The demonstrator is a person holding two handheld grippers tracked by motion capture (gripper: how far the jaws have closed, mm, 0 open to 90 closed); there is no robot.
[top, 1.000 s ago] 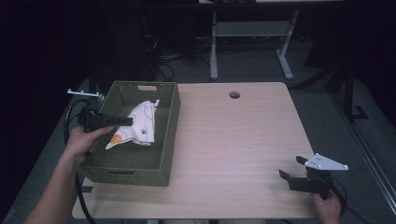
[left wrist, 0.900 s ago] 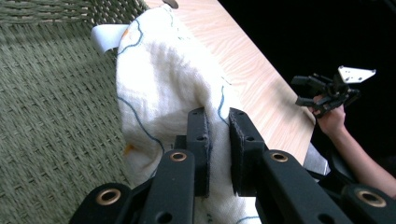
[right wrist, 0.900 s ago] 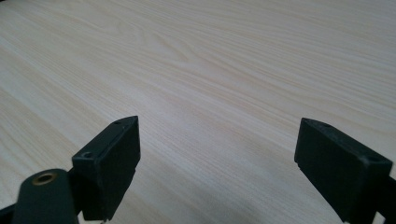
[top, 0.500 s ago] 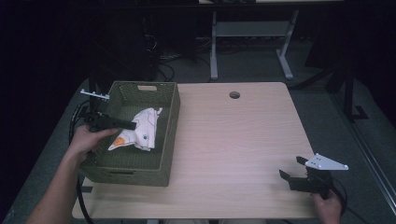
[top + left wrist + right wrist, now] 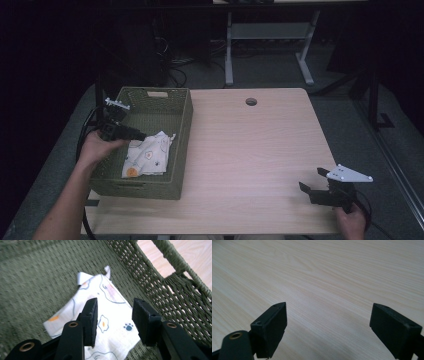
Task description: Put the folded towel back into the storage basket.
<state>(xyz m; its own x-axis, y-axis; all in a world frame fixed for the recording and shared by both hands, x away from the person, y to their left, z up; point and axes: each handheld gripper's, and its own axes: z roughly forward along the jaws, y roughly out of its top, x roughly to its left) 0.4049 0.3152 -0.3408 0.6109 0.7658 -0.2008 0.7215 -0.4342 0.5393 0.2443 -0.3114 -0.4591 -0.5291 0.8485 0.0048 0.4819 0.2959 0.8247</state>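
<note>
A white cloth [image 5: 147,157] printed with small figures, among them a fried egg and a blue paw, lay crumpled on the floor of the green woven basket [image 5: 181,145], in the half nearer the person and against the basket's right wall. The left gripper [image 5: 137,135] hung just above the cloth, inside the basket near its left wall; its jaws stood apart with nothing between them, the cloth [image 5: 105,315] lying below the gap. The basket occupied the left part of the wooden table [image 5: 250,150]. Well apart from the basket, at the table's near right corner, the right gripper [image 5: 306,189] rested with its jaws wide apart over bare wood [image 5: 324,277].
</note>
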